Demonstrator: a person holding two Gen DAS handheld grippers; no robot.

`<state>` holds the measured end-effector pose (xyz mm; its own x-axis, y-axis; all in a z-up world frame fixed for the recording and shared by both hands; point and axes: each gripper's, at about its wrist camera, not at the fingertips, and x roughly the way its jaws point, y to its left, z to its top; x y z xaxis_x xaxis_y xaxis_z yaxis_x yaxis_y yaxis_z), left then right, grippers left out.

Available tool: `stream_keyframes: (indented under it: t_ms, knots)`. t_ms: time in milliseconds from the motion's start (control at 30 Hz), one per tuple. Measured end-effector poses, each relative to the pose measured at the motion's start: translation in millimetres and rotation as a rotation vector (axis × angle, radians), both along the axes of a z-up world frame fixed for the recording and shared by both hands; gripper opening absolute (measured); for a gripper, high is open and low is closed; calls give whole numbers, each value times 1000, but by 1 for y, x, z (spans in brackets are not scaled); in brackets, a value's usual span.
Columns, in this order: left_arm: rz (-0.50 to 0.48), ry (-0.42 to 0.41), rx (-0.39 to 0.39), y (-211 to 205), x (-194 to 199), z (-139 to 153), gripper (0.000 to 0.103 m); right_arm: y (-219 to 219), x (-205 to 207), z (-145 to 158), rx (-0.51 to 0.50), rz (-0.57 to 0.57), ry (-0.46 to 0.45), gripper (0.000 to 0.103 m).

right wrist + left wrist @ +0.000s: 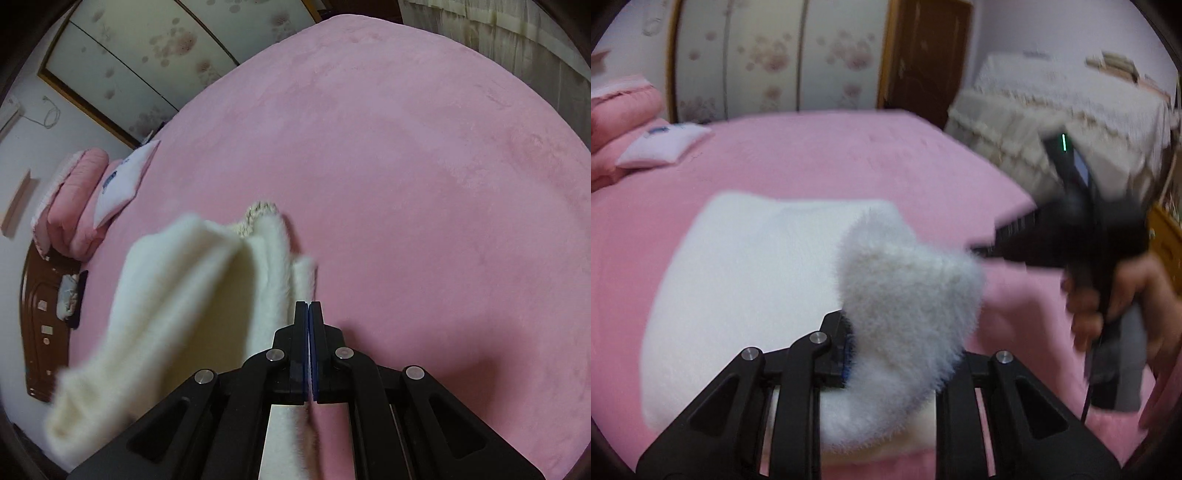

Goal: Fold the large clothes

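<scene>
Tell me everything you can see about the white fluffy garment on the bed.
The white garment looks like thick, long-piled fleece with a cream, smoother inner side and a knitted trim at one edge. Most of it lies spread on the pink bed. One part is lifted and folded over, gripped by the left gripper. The right gripper stands with jaws together, seemingly pinching another thin edge. The garment's type cannot be told.
</scene>
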<state>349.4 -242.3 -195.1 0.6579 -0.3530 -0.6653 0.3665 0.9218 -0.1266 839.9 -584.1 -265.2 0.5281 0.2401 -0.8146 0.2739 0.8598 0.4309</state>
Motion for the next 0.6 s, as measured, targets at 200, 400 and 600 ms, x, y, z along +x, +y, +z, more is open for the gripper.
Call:
stream_keyframes:
  t_ms: [200, 400, 600]
  knots:
    - [-113, 99, 127, -56, -21, -29, 18, 4, 17, -2, 207, 113, 66, 10]
    - [-171, 242, 142, -74, -9, -18, 37, 18, 21, -2, 245, 147, 80, 61]
    - [-115, 482, -86, -31, 3, 18, 59, 37, 36, 2, 138, 197, 114, 61]
